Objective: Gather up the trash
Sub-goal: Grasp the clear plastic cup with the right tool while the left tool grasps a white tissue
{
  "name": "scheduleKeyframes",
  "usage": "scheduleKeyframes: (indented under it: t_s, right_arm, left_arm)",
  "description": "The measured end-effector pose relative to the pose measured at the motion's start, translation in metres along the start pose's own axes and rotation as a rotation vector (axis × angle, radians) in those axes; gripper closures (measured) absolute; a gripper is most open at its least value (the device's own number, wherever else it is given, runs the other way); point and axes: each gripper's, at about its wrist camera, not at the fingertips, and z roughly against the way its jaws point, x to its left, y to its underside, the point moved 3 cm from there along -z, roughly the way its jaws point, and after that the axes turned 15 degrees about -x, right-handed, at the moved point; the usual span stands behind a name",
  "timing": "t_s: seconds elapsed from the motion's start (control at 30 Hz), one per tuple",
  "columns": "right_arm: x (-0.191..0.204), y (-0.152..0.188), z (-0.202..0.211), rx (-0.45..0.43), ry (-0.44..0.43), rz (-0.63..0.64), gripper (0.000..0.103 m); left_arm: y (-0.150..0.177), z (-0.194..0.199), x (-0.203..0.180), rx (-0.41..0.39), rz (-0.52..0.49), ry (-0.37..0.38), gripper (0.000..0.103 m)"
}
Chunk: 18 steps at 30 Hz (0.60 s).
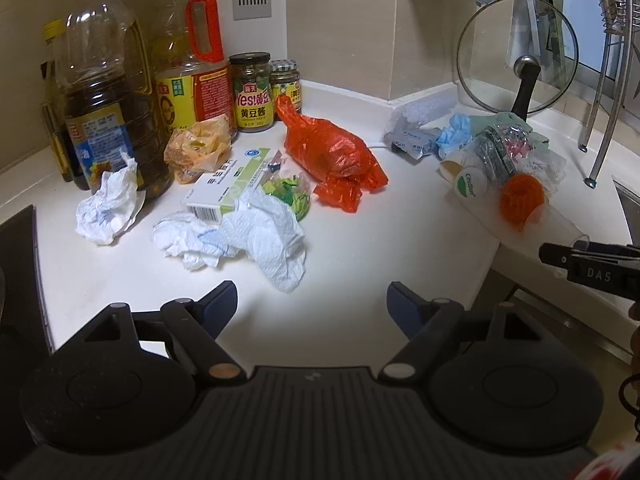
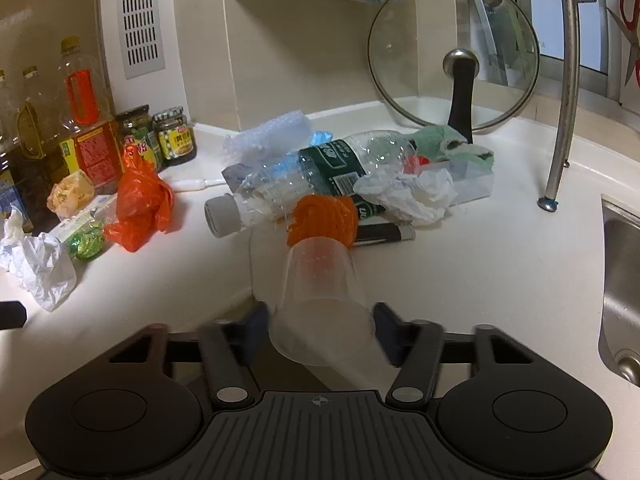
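Smooth, matt white countertop point(image 2: 460, 280) under crumpled, dimpled paper towels point(image 1: 260, 236) and a crinkly, glossy orange plastic bag point(image 1: 332, 152). Frosted translucent plastic cup point(image 2: 320, 300), fuzzy orange yarn ball point(image 2: 324, 220), crushed clear plastic bottle point(image 2: 304, 184). Clear glass lid point(image 2: 452, 52), brushed metal sink point(image 2: 624, 280), soft green cloth point(image 2: 444, 144), matt black ribbed gripper bodies.

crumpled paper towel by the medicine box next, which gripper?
Left. The left gripper is open and empty, with the crumpled paper towel just ahead of its fingers. The right gripper is occupied, holding the clear plastic cup.
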Motion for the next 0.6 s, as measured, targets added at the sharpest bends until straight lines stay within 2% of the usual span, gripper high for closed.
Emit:
scheduleKeyframes:
  t_s: [0.4,0.6]
  right_arm:
    - [-0.01,-0.02,0.025,-0.09,0.031,0.005,0.051]
    - [-0.019,-0.039,0.031,-0.137,0.045,-0.014,0.051]
  left_arm:
    - [-0.008,-0.019,0.0,-0.021,-0.015,0.004,0.026]
    - [-0.011,-0.03,0.004,-0.037,-0.026,-0.033,0.027]
